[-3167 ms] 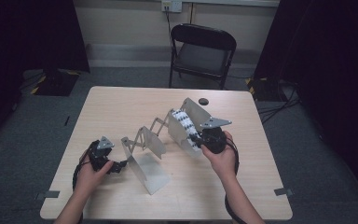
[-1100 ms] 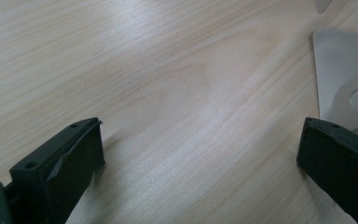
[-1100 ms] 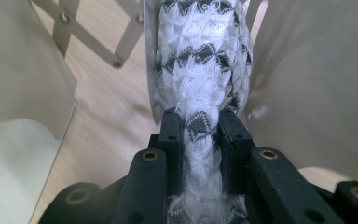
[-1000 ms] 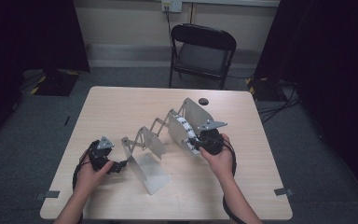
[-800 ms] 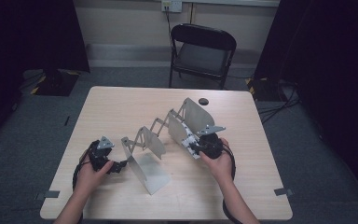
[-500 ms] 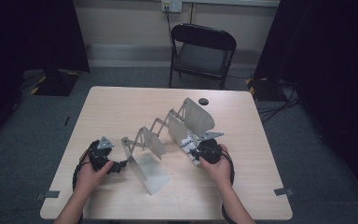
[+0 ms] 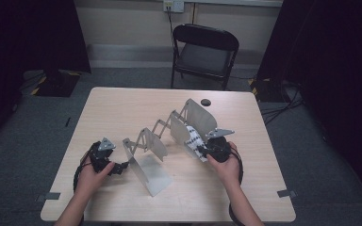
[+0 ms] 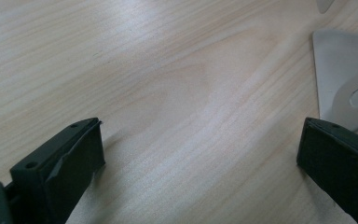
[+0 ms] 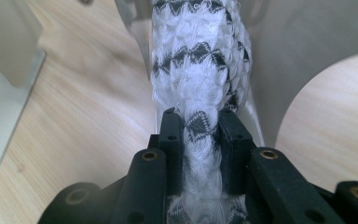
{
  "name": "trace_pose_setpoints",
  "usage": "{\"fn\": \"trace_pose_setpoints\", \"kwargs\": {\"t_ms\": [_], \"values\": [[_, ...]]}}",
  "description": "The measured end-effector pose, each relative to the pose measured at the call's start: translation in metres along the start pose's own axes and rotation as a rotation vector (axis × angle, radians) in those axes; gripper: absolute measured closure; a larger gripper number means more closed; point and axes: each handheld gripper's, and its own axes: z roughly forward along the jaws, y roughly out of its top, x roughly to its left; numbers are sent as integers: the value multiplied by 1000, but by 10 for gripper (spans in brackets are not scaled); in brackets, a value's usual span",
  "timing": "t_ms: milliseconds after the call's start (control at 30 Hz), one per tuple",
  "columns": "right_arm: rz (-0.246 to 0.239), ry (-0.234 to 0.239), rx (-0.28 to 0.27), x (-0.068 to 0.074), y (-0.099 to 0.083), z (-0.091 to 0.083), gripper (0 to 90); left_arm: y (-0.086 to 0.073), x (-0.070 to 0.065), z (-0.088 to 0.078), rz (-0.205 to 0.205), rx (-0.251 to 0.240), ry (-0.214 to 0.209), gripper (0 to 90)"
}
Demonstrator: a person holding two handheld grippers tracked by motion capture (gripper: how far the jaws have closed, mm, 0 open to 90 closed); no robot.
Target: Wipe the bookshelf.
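A metal folding rack of upright plates joined by a scissor link stands across the table's middle. A white knitted cloth with black zigzags lies between its right-hand plates. My right gripper is shut on the cloth's near end; in the right gripper view the cloth runs from the pinched jaws up between two plates. My left gripper stands open beside the rack's leftmost plate. In the left gripper view its jaws are spread wide over bare wood, with the plate's foot by the right jaw.
The wooden table carries a small black round object near its far edge. A black folding chair stands behind the table. Dark curtains flank both sides and cables lie on the floor at the right.
My right gripper has drawn back toward the near edge with the cloth, pulling it partway out from between the plates. The left gripper has stayed put.
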Motion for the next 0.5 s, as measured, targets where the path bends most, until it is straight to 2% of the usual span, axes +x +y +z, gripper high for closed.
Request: {"fn": "trace_pose_setpoints", "kwargs": {"t_ms": [33, 100, 133, 233, 300, 400, 500], "values": [[-9, -1, -21, 0, 8, -6, 745, 0, 0, 0, 0, 0, 0, 2], [-15, -7, -32, 1, 13, -9, 745, 0, 0, 0, 0, 0, 0, 1], [-18, -13, -62, 2, 23, -15, 745, 0, 0, 0, 0, 0, 0, 1], [-24, -17, -87, 3, 32, -20, 745, 0, 0, 0, 0, 0, 0, 1], [-35, -18, -121, 5, 47, -24, 745, 0, 0, 0, -1, 0, 0, 1], [-63, -19, -125, 9, 59, -24, 745, 0, 0, 0, 0, 1, -1, 1], [-74, -22, -102, 10, 63, -18, 745, 0, 0, 0, 1, 2, -2, 1]]}}
